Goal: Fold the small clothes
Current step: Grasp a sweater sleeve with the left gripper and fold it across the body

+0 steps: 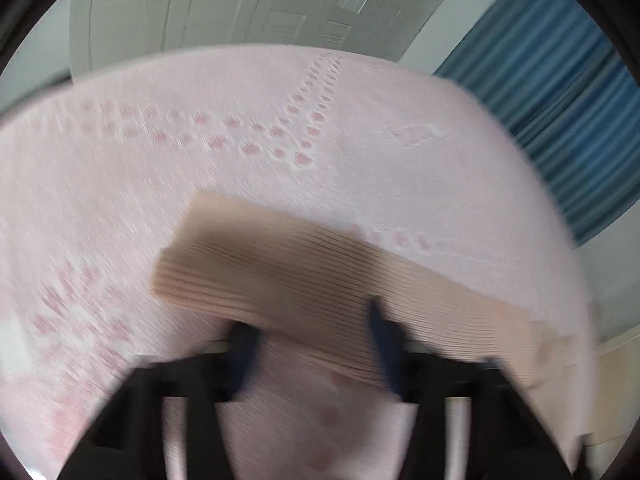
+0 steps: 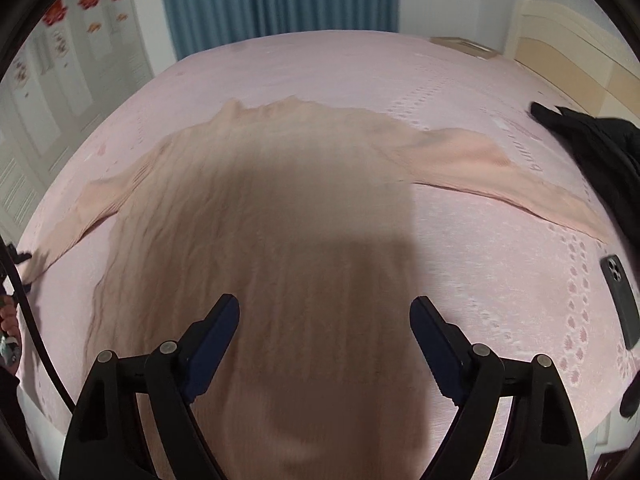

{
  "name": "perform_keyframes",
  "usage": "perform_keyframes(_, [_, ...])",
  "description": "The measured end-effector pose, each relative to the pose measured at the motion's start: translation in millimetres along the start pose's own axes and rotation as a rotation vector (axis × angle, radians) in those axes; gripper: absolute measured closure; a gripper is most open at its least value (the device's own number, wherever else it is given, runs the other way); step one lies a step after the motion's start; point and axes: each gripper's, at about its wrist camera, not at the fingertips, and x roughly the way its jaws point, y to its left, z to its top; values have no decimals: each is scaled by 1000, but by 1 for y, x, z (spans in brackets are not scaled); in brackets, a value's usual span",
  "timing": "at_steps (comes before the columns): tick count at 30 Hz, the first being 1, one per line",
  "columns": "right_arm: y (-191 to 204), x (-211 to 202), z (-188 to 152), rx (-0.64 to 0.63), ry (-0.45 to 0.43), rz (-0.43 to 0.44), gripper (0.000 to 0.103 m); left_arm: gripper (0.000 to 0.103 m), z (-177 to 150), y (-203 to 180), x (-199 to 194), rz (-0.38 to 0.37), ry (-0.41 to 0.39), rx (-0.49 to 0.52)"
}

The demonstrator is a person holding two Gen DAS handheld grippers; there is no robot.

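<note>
Peach ribbed knit sweater (image 2: 256,208) spread flat on pink bed, sleeves out sideways, neckline at far end.

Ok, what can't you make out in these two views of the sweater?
Left wrist view: motion blur; whether the left gripper touches the sleeve is unclear.
Right wrist view: the hem of the sweater is hidden behind the right gripper and the bottom edge.
Right wrist view: the black garment is cut by the right edge.

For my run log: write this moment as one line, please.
left gripper: open, sleeve between | right gripper: open, above sweater
</note>
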Motion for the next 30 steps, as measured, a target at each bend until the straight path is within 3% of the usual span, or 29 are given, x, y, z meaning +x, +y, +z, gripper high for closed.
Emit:
perform_keyframes(2, [-13, -5, 2, 15, -14, -17, 17, 96, 3, -13, 0, 19, 7, 50])
perform_keyframes(4, [-29, -11, 2, 35, -27, -26, 17, 96, 15, -12, -6, 18, -32, 79])
perform_keyframes(7, [-51, -16, 2, 69, -37, -24, 17, 96, 22, -47, -38, -5, -106, 161])
perform_keyframes(11, [-78, -21, -1, 91, -43, -33, 17, 96, 19, -123, -76, -67, -168, 307])
perform_keyframes(16, [-109, -32, -9, 106, -61, -33, 17, 96, -11, -238, -112, -148, -230, 510])
perform_keyframes(20, [-138, -39, -18, 121, -59, -38, 17, 96, -56, -316, -135, -229, -217, 621])
perform_keyframes(23, [-162, -41, -26, 149, -49, -47, 17, 96, -108, -384, -138, -283, -213, 748])
perform_keyframes(26, [-184, -41, -34, 185, -27, -51, 17, 96, -158, -418, -143, -309, -194, 854])
perform_keyframes(30, [-205, -39, -45, 211, 5, -63, 17, 96, -230, -461, -117, -323, -94, 957])
